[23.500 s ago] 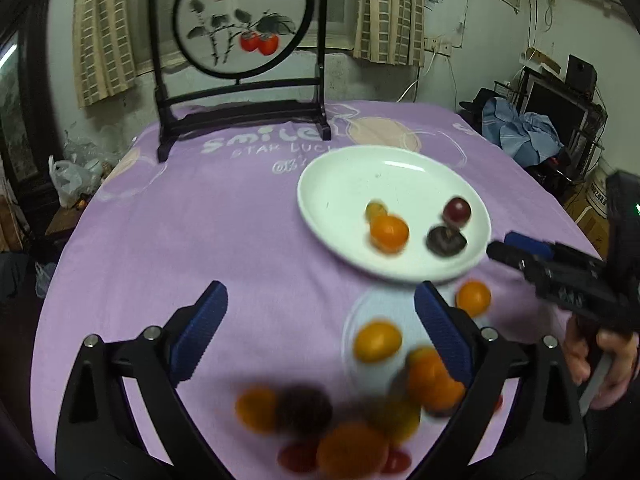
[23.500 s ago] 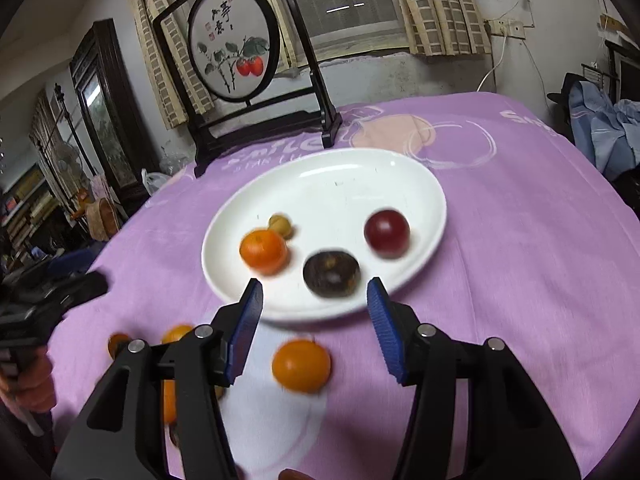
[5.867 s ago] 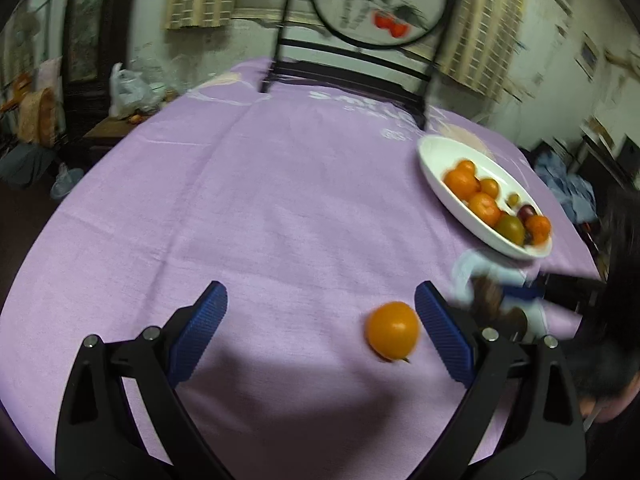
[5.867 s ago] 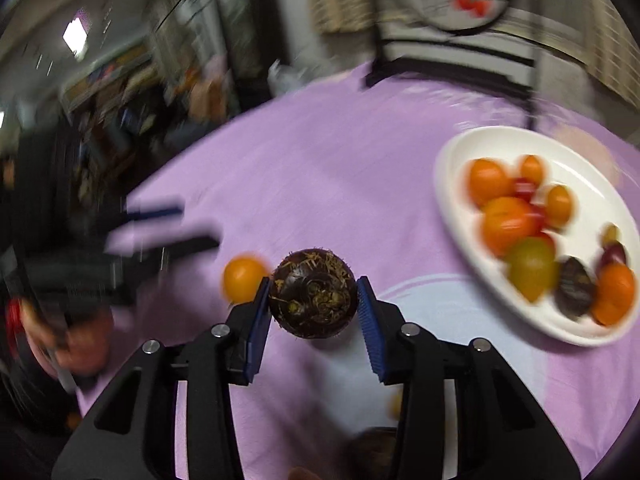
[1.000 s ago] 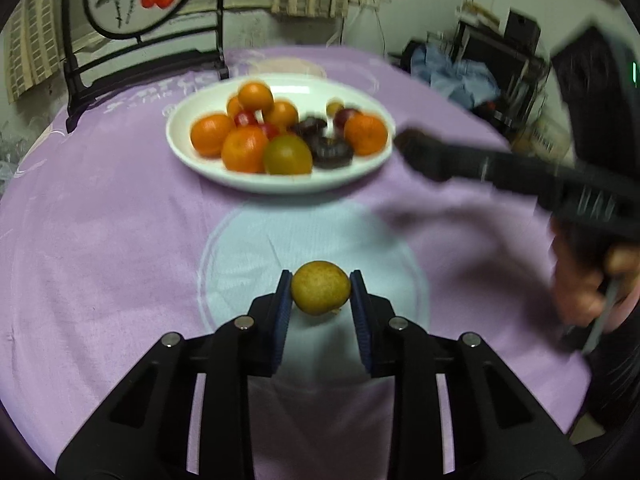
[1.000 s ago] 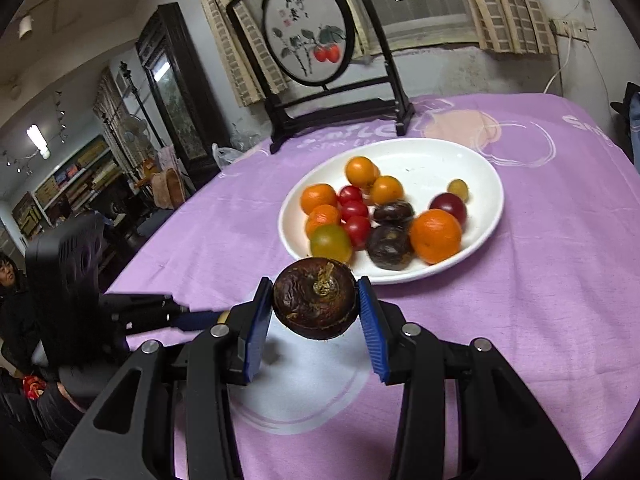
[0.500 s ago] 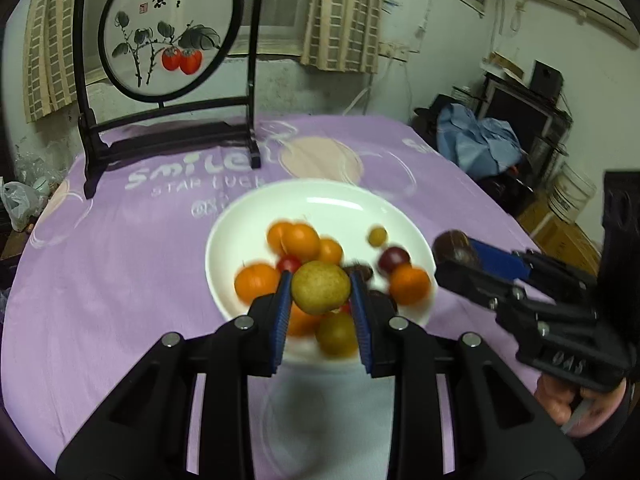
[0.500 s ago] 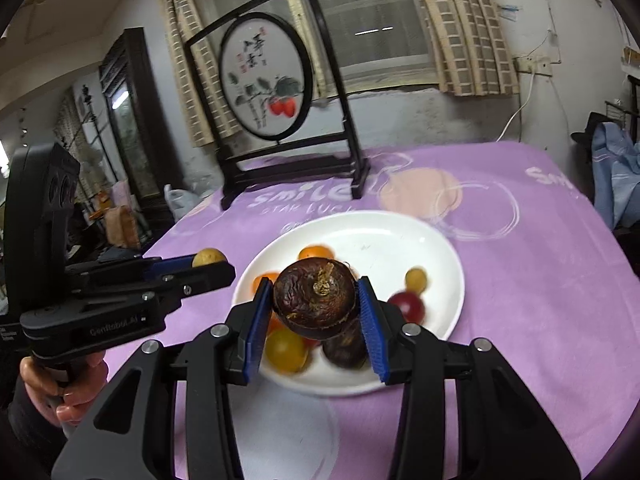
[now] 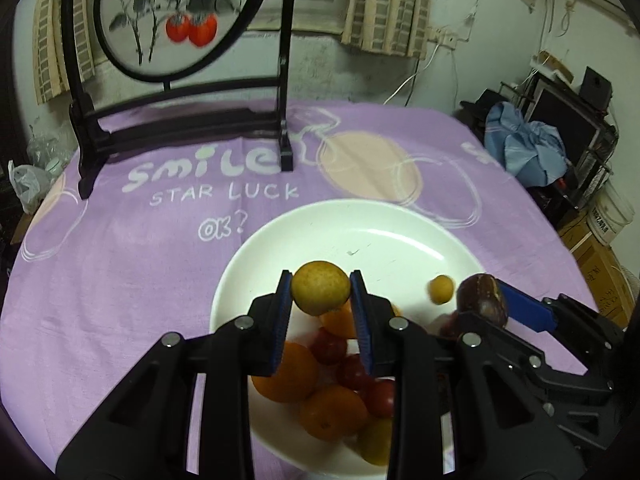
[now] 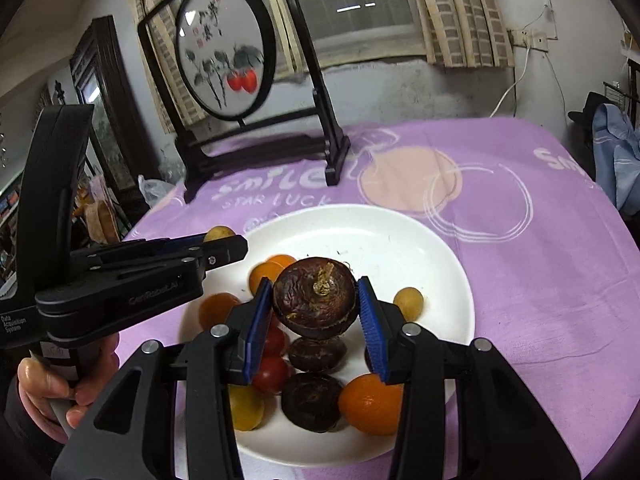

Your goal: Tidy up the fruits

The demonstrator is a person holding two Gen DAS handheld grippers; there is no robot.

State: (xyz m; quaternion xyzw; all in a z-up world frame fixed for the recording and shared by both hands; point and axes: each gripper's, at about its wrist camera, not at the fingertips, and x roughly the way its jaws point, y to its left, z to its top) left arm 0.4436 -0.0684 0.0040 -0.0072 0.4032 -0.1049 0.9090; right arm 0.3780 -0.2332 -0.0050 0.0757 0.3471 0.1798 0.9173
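Both fruits sit clamped between gripper pads: yellow fruit (image 9: pixel 320 288) left, mangosteen (image 10: pixel 315 298) right.

I count two grippers (image 10: pixel 315 312), each with one fruit, one white plate (image 10: pixel 460 280), one framed screen (image 10: pixel 226 50), and three dark round fruits (image 10: pixel 314 298) in all.
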